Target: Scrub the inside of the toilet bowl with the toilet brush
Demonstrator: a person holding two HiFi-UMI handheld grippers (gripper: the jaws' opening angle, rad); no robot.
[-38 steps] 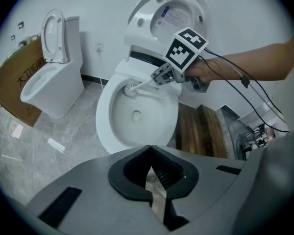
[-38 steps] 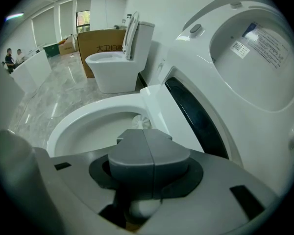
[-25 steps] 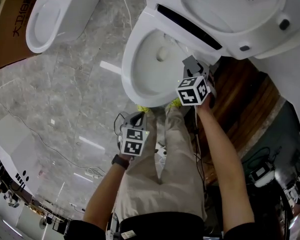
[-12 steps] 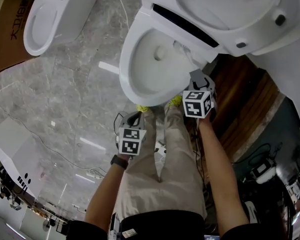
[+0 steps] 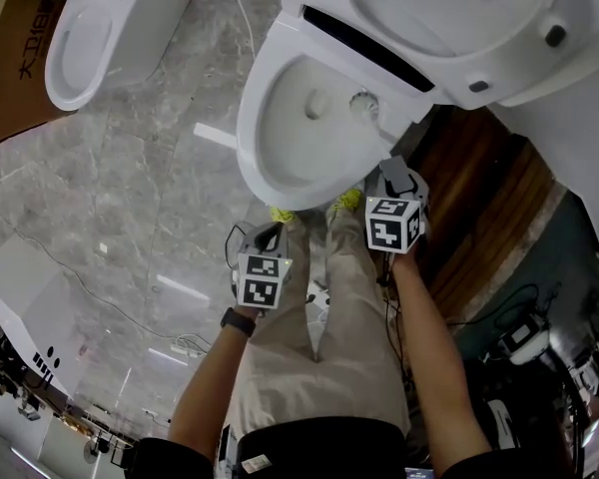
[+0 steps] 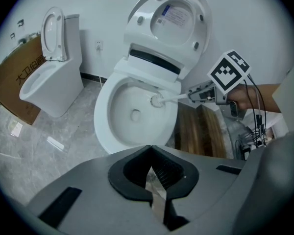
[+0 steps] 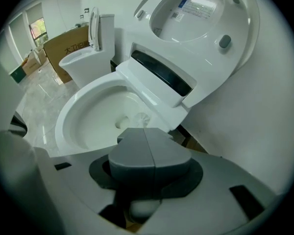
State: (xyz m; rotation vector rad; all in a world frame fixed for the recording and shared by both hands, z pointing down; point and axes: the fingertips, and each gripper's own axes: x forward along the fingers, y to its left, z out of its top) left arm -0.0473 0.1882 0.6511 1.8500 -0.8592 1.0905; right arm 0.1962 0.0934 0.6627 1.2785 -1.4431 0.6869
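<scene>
The white toilet bowl (image 5: 280, 158) stands open with its seat and lid (image 5: 459, 18) raised. The toilet brush head (image 5: 363, 103) rests inside the bowl against its right inner wall, just under the seat hinge; in the left gripper view the brush head (image 6: 158, 100) shows there with its white handle running to my right gripper (image 6: 206, 93). My right gripper (image 5: 393, 180) is shut on the brush handle at the bowl's near right rim; in the right gripper view its jaws (image 7: 147, 141) are closed over the handle. My left gripper (image 5: 270, 239) hangs shut and empty in front of the bowl.
A second toilet (image 5: 90, 38) and a brown cardboard box (image 5: 15, 68) stand at the upper left. A dark wooden strip (image 5: 484, 208) lies to the right of the bowl. Cables (image 5: 180, 342) trail over the marble floor. The person's legs (image 5: 319, 347) stand just before the bowl.
My right gripper has drawn back toward the person, away from the bowl's rim, with the brush in it. The brush head stays at the bowl's right inner wall. The left gripper has not moved.
</scene>
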